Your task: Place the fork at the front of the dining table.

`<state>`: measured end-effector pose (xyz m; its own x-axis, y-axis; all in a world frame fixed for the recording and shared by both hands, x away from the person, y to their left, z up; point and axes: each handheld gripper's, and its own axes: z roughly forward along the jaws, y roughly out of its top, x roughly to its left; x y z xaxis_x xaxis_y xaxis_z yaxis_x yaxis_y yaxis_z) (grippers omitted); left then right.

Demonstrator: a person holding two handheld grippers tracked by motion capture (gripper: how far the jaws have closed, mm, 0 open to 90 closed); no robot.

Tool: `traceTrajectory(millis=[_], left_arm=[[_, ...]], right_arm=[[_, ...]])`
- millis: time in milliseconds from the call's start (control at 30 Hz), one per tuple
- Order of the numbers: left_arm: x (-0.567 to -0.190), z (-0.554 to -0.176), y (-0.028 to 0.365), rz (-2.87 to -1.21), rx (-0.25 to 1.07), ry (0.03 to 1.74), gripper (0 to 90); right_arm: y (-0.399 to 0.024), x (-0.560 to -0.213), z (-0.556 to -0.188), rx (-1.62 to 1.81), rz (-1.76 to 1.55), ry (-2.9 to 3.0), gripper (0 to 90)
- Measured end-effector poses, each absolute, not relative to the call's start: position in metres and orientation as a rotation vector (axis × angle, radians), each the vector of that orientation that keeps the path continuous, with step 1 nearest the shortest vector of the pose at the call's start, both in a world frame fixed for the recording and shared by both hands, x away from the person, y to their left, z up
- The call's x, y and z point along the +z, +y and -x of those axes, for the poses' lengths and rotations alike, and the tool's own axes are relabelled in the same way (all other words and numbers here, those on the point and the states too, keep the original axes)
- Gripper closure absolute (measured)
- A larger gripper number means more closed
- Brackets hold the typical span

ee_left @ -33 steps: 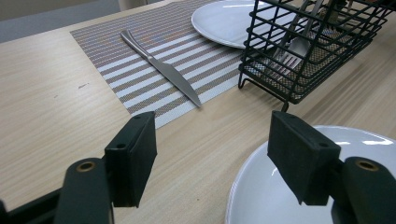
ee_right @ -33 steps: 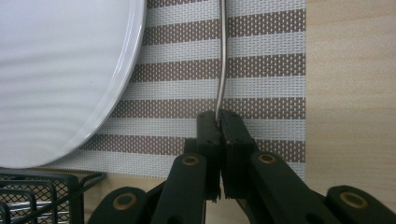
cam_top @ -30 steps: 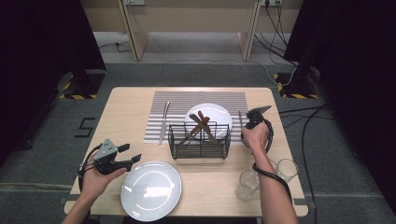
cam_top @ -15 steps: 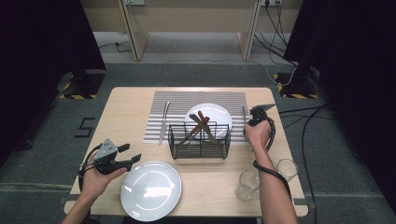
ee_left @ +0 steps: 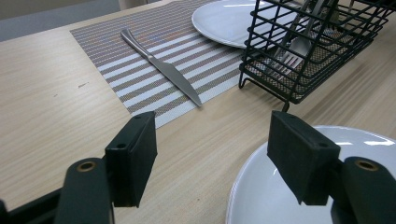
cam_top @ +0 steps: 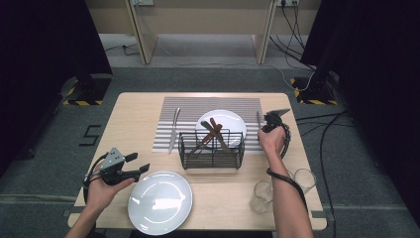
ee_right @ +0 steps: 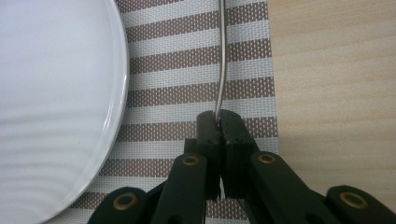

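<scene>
The right gripper [ee_right: 219,123] pinches a thin metal utensil [ee_right: 223,56] whose long axis runs straight ahead along the placemat's [ee_right: 187,70] right edge, beside the plate [ee_right: 51,93]; the left gripper [ee_left: 212,163] hangs wide, empty.

Lab recording space, black curtains [cam_top: 44,44], taped stand feet [cam_top: 81,101], floor cables [cam_top: 317,129], bare wooden table [cam_top: 133,114]

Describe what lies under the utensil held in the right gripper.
Under the metal utensil lies the striped placemat, beside a white plate. The right gripper covers its handle end.
</scene>
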<state>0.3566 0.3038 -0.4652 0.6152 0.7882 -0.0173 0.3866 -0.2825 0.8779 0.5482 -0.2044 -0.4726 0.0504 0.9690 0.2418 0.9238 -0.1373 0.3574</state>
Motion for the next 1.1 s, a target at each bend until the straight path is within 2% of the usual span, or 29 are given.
traceTrajectory(millis=[1100], left_arm=[[-0.4652, -0.3562, 0.3038, -1.895, 0.533, 0.935, 32.7]], right_arm=[[-0.1994, -0.4754, -0.5540, 0.646, -2.170, 1.996, 87.2]])
